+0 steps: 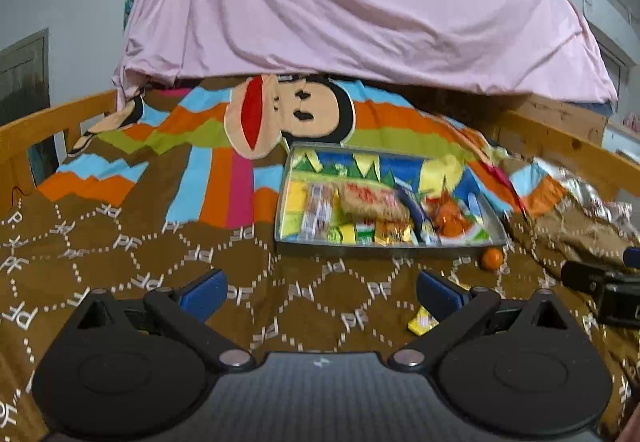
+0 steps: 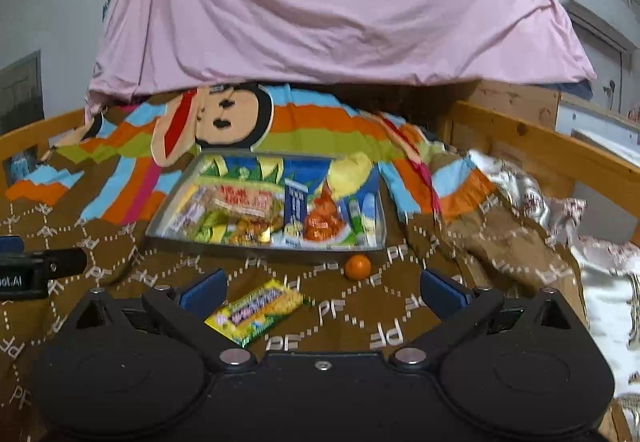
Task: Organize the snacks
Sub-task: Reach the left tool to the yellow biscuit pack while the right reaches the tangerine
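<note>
A shallow metal tray (image 1: 384,243) (image 2: 160,230) holding several snack packets lies on the brown bedspread. A small orange ball-shaped snack (image 1: 491,259) (image 2: 357,266) rests just in front of the tray's near right corner. A yellow-green snack packet (image 2: 256,311) lies on the spread close to my right gripper (image 2: 322,292), nearer its left finger; only its corner (image 1: 422,321) shows in the left wrist view. My left gripper (image 1: 320,292) hovers open over bare bedspread, well short of the tray. The right gripper is open too, holding nothing.
A pink sheet (image 1: 360,2) hangs over the far end of the bed. Wooden bed rails (image 1: 40,130) (image 2: 560,154) run along both sides. Rumpled silvery bedding (image 2: 608,282) lies at the right. The right gripper's body (image 1: 608,292) shows at the left view's right edge.
</note>
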Available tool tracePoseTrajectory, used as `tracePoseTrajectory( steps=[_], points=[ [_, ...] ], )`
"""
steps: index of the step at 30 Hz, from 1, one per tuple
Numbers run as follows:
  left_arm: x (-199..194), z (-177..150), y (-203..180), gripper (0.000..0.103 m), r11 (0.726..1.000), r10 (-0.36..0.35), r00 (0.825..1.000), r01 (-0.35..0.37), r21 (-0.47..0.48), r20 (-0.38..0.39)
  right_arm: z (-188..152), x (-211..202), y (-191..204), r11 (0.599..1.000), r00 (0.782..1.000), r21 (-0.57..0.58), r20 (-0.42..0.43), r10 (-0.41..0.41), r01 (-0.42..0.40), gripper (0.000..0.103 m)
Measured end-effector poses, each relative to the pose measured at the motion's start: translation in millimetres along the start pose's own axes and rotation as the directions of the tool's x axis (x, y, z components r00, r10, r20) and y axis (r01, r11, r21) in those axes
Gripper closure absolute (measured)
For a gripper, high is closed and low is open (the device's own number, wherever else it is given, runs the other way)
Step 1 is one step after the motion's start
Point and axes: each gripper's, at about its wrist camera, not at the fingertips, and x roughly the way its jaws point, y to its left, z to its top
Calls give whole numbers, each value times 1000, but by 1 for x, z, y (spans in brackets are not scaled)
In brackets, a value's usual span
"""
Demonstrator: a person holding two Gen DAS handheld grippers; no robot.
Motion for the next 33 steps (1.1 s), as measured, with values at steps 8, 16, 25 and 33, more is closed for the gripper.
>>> tracePoseTrajectory(
  steps=[8,16,25,33],
  points=[
    [8,-22,-8,0,998,-3,995,9,55,-102,-11,16,7,999,988,-33,-151,-41,36,1],
    [15,-26,-11,0,997,20,990,-9,82,-137,-16,35,1,999,965,-11,-259,-48,47,1],
    [28,-29,-16,0,994,35,984,-17,104,-177,-20,52,0,999,938,-6,-344,-41,42,1],
    [42,-30,-24,0,993,31,979,-7,115,-203,-20,61,-7,998,920,40,-390,-33,53,1]
  ],
)
